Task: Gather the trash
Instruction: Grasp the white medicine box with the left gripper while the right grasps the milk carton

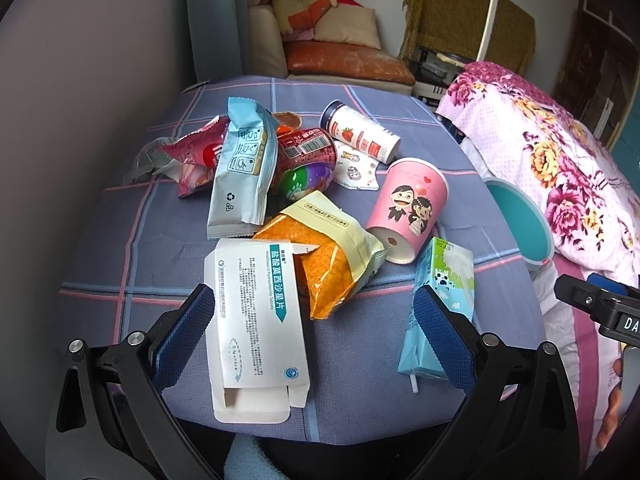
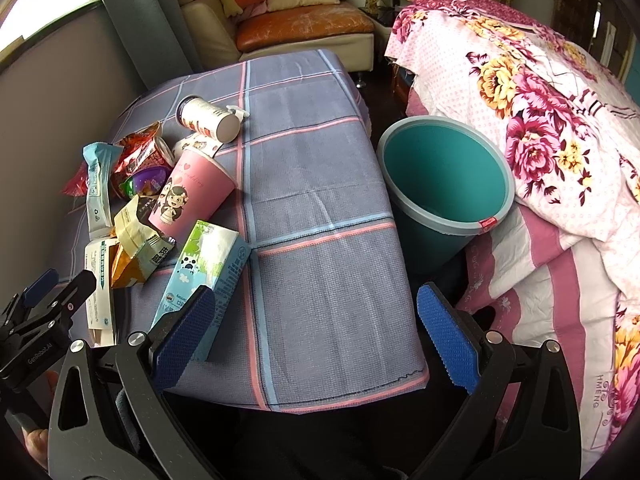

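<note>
Left wrist view. Left tongs (image 1: 314, 322): jaws spread wide, empty. Flat white cardboard medicine box with teal lettering (image 1: 256, 328): lies on the counter (image 1: 120, 240) between the blue pads (image 1: 186, 338), hard by the left one; long axis runs roughly away from the camera, open flap nearest. Likely the next pick, and the left tongs are the nearer. Beyond it: orange-and-cream foil snack bag (image 1: 328, 256), pale blue plastic wrapper (image 1: 240, 176), pink paper cup with cartoon couple (image 1: 408, 210) on its side, light blue drink carton (image 1: 438, 312) beside the right pad, white cylindrical tub with strawberry print (image 1: 362, 130).

Right wrist view. Right tongs (image 2: 316, 338): jaws apart, empty, hanging over bare cloth near the counter's front edge. Teal plastic waste bin (image 2: 444, 184): open-mouthed, wedged between counter and floral quilted bed (image 2: 560, 100). Litter sits left of these tongs.

Surface: purple checked tablecloth. Room: sofa with cushions (image 2: 296, 20) behind.
</note>
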The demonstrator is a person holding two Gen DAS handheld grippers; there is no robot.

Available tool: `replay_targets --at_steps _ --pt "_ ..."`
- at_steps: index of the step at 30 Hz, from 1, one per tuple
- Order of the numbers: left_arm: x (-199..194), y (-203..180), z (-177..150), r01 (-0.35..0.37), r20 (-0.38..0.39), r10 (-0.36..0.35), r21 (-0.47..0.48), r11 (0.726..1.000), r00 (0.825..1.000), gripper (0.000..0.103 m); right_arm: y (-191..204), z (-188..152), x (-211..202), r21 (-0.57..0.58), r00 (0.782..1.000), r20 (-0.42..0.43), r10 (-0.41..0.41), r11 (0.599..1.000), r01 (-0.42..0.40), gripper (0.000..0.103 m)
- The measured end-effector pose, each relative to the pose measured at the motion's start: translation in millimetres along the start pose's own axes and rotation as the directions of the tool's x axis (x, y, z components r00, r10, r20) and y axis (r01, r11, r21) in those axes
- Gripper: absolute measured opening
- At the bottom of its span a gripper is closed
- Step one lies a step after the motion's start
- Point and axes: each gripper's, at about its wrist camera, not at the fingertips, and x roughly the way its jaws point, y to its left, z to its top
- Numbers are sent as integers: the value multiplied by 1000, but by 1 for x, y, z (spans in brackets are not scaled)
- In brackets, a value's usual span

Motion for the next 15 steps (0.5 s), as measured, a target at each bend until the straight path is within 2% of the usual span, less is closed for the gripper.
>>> replay_targets --at_steps 6,9,15 --pt "13 30 -1 14 -80 -14 2 1000 997 99 16 2 11 -26 998 -49 45 999 -46 97" --pt "22 44 -5 48 -125 -50 -13 999 991 99 27 4 18 -46 994 -72 78 996 -82 97" --pt "44 47 -5 53 -187 -53 -8 999 981 99 50 11 37 -63 985 -136 108 991 -117 97"
